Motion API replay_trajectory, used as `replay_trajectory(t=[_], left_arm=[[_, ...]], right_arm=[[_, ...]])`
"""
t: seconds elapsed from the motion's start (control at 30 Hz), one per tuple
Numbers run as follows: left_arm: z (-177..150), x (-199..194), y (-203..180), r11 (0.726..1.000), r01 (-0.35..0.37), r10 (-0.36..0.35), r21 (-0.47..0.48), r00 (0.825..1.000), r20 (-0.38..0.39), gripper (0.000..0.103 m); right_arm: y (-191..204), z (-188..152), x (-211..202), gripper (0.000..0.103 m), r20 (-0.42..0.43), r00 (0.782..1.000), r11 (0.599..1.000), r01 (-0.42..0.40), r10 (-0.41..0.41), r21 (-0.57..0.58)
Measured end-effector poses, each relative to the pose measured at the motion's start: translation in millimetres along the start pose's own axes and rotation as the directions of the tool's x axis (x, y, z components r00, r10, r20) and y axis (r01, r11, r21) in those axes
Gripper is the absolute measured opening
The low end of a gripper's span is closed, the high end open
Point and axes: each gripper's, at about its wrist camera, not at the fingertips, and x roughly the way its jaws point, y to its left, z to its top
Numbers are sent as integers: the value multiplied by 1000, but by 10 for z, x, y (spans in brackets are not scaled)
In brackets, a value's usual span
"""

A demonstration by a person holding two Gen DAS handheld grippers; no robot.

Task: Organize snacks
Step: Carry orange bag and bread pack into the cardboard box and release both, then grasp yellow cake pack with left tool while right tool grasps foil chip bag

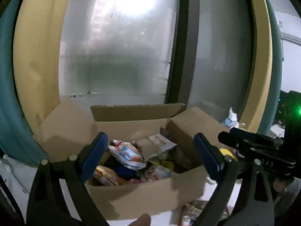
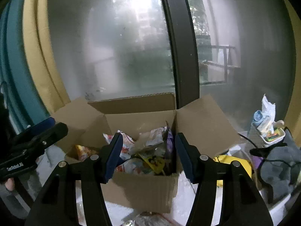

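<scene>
An open cardboard box (image 1: 150, 194) with its flaps up stands on a white surface before a frosted window; it also shows in the right wrist view (image 2: 144, 190). Several snack packets (image 1: 126, 153) lie jumbled inside, also seen in the right wrist view (image 2: 148, 150). My left gripper (image 1: 150, 158) is open and empty, just above the box's near side. My right gripper (image 2: 148, 156) is open and empty over the box, and it shows at the right of the left wrist view (image 1: 250, 141). A loose snack packet (image 1: 195, 211) lies in front of the box, also in the right wrist view (image 2: 150, 219).
A yellow object (image 2: 235, 165) lies right of the box. A grey cloth (image 2: 284, 165) and a white tub of small items (image 2: 270, 133) sit at the far right. Yellow and teal curtains (image 1: 30, 75) hang on both sides of the window.
</scene>
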Motion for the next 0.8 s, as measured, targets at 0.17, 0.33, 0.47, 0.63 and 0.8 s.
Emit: replay_trajectory(t=[0.17,0.33,0.47,0.63,0.8], left_arm=[[-59,-133,-111,1000,17,-17,14,1000,-22,94],[-210,-320,-206,998,-38,41,59,997,-65,94],[-420,-394,-249,998,-19,27,62,992,-126,94],[-731,-389,-317,998,-22,34,60,978,-207,94],[-1023,-372,-297,997,-49,62,52,960,-274,94]], right_arm=[[-35,-108,-286,62,15,999,999,-36,36,19],[-84,-275,-474,62,8,998,998,-58,58,25],[-132,-456,-528,62,-25,997,997,-69,70,19],[-272,-745,-514,63,-85,994,997,-71,73,29],[-398,-1075,-401,72,-172,981,995,-78,87,60]])
